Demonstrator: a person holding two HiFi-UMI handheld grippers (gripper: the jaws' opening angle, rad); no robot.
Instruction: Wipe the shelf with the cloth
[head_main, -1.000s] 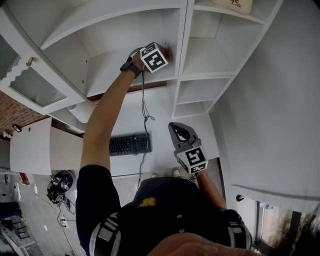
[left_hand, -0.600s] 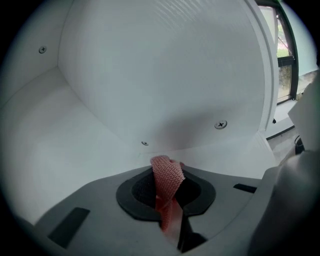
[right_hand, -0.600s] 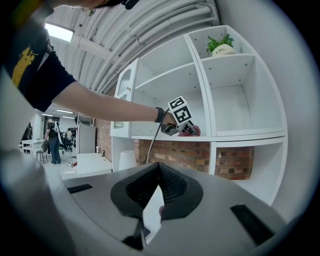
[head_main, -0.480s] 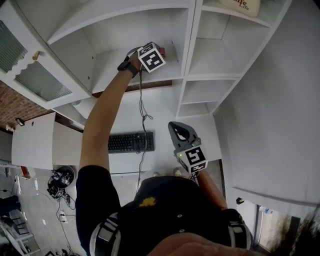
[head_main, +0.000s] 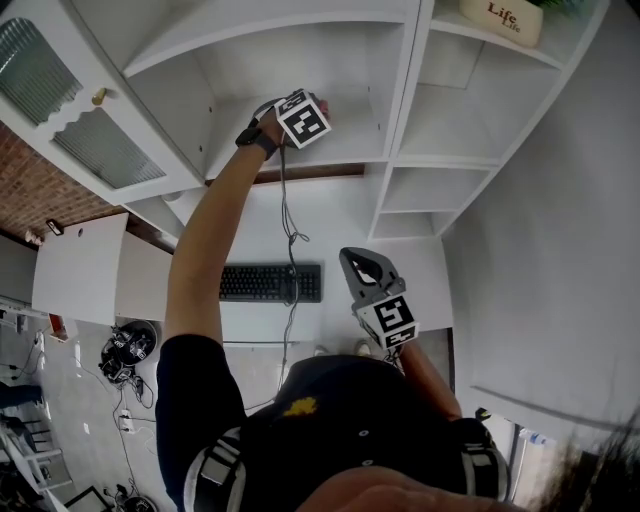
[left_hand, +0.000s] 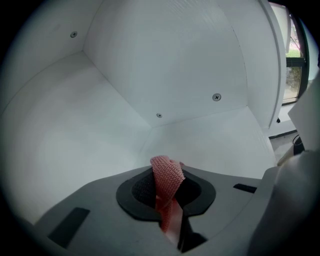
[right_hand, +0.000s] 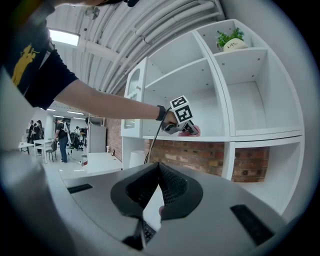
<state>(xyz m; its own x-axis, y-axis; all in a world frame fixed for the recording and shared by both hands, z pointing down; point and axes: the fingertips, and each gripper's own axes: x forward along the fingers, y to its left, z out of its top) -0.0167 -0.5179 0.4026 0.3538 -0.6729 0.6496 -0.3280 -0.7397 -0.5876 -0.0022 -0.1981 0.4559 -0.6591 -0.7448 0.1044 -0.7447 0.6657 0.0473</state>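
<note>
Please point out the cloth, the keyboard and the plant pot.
cloth (left_hand: 166, 175): left gripper view, its folded top.
keyboard (head_main: 260, 283): head view, middle of the keys.
plant pot (right_hand: 234, 45): right gripper view, white side.

The only legible print was the word "Life", in dark letters on the pale pot (head_main: 502, 18) at one o'clock in the head view, atop the white shelf unit (head_main: 402, 100). Smaller lettering beneath it stayed unreadable.

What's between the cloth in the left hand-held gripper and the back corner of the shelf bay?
Nothing. In the left gripper view, the cloth pinched by the left hand-held gripper faces only bare white shelf panels right up to the corner.
</note>
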